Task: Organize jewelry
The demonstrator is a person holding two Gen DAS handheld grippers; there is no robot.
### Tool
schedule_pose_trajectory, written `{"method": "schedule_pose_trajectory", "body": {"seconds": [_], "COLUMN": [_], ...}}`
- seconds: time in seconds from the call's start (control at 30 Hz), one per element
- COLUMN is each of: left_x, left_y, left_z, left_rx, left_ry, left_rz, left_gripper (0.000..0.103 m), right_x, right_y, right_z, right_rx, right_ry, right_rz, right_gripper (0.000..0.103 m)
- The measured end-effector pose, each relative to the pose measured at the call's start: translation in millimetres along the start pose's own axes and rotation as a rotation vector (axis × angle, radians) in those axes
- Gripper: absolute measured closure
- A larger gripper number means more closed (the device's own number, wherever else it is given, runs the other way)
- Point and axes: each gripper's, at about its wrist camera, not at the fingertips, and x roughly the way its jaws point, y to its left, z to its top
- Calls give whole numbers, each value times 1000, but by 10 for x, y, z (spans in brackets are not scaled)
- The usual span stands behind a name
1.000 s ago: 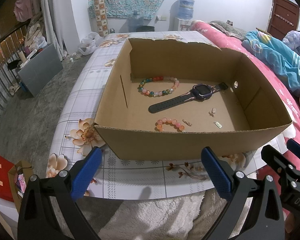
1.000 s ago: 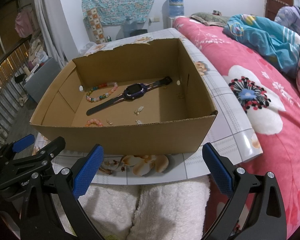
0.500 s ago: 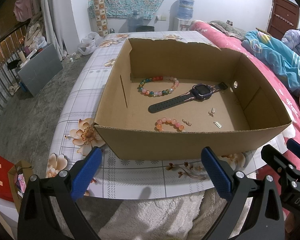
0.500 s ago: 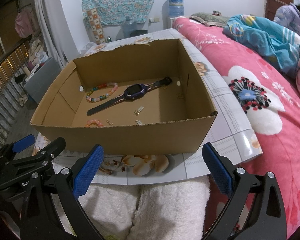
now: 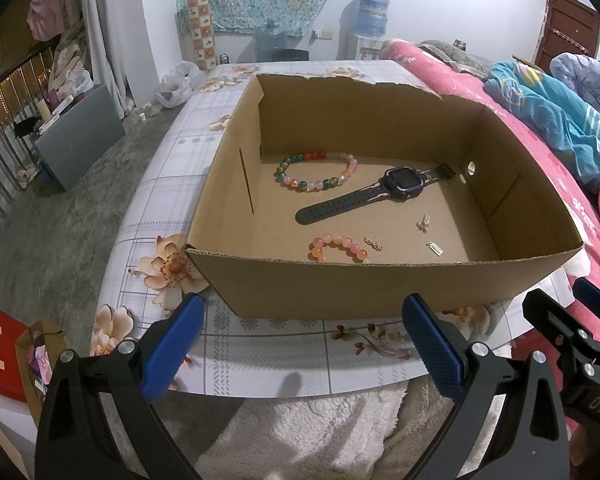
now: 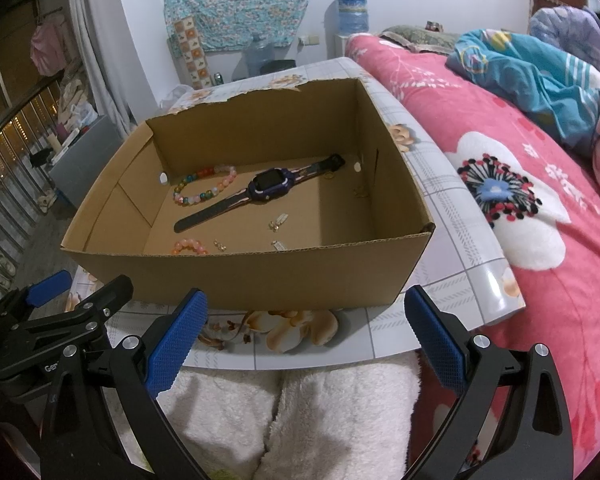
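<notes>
An open cardboard box stands on a floral table. Inside lie a multicoloured bead bracelet, a purple smartwatch, a pink bead bracelet by the near wall, and small metal charms. My left gripper hangs open in front of the box, nothing between its blue pads. My right gripper is open too, also short of the box's near wall. Each gripper shows at the edge of the other's view.
The table ends just in front of the grippers, with white fluffy fabric below its edge. A bed with a pink floral cover runs along the right. Paper bags stand on the floor at left.
</notes>
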Motion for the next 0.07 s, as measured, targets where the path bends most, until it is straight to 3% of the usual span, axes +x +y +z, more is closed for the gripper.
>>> {"method": "schedule_pose_trajectory", "body": {"seconds": [0.07], "left_x": [-1], "left_y": [1], "left_z": [1], "left_rx": [-1], "left_ry": [-1], "left_rz": [-1], "left_gripper": [6], "right_x": [0], "right_y": [-1], "right_z": [0], "right_rx": [0], "right_ry": [0], "right_rz": [1], "right_gripper": [8]}}
